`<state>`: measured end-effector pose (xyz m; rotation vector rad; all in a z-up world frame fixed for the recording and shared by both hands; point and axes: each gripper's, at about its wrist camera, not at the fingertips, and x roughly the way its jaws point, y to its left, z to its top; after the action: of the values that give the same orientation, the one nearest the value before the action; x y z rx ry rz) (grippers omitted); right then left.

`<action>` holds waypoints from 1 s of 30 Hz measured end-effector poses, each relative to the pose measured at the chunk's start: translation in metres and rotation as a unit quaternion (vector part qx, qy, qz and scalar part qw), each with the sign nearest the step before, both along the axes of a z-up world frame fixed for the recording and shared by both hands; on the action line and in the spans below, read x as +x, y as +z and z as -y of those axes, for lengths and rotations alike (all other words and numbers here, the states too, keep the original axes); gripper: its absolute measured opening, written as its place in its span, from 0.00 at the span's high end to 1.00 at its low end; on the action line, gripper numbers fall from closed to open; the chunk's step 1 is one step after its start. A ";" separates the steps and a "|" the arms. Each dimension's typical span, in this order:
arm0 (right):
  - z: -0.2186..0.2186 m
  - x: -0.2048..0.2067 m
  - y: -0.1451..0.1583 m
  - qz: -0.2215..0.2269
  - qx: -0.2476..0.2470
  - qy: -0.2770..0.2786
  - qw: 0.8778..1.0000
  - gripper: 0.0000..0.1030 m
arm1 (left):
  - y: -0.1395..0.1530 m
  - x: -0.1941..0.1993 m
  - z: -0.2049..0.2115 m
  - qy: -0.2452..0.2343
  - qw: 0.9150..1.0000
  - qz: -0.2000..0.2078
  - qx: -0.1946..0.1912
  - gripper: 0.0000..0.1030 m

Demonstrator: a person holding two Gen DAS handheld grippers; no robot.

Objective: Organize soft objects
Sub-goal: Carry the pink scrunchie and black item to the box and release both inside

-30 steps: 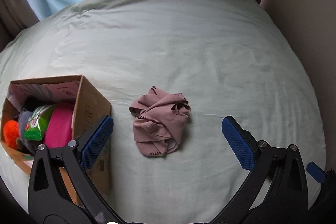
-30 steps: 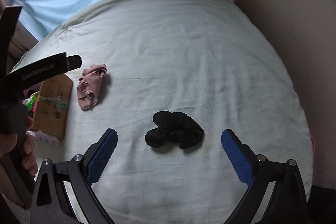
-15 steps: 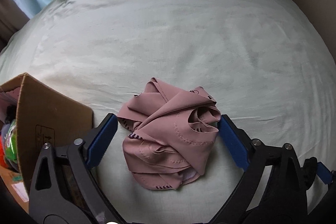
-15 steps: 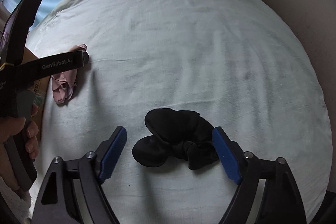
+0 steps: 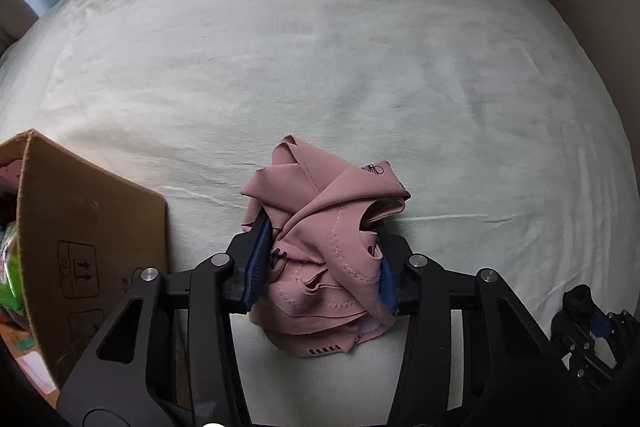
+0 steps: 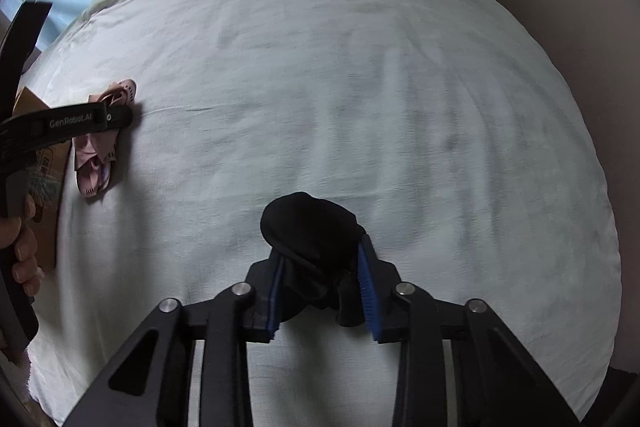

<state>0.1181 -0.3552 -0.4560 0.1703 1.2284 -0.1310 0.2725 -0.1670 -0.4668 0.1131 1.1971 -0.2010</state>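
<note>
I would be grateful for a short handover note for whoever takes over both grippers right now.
Left gripper: jaws closing, pads already pressing the pink garment, which lies bunched on the bed.
Right gripper: shut on the black cloth, also on the bed.
Cardboard box: beside the pink garment, already holding several soft items.
Done: both pieces gripped.
Left: lift them, probably into the box.

Two close wrist views, steeply downward, sharing pale bedsheet (image 5: 320, 47)
</note>
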 end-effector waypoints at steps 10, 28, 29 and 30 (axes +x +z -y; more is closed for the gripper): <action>0.007 -0.001 0.049 0.035 0.009 0.002 0.999 0.76 | 0.059 -0.026 0.014 -0.023 0.999 0.019 -0.015 0.67; -0.032 -0.026 0.241 0.149 -0.024 0.030 0.988 0.76 | 0.265 -0.121 -0.050 0.014 0.993 0.105 -0.053 0.67; -0.041 -0.029 0.255 0.157 -0.019 0.034 0.987 0.76 | 0.274 -0.128 -0.061 0.019 0.992 0.109 -0.057 0.67; -0.049 -0.030 0.265 0.163 -0.017 0.038 0.986 0.76 | 0.282 -0.133 -0.069 0.022 0.992 0.111 -0.060 0.67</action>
<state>0.0885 -0.3064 -0.1912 0.1101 0.9048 -0.0549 0.1393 -0.0980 -0.1850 0.0034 0.9625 -0.2142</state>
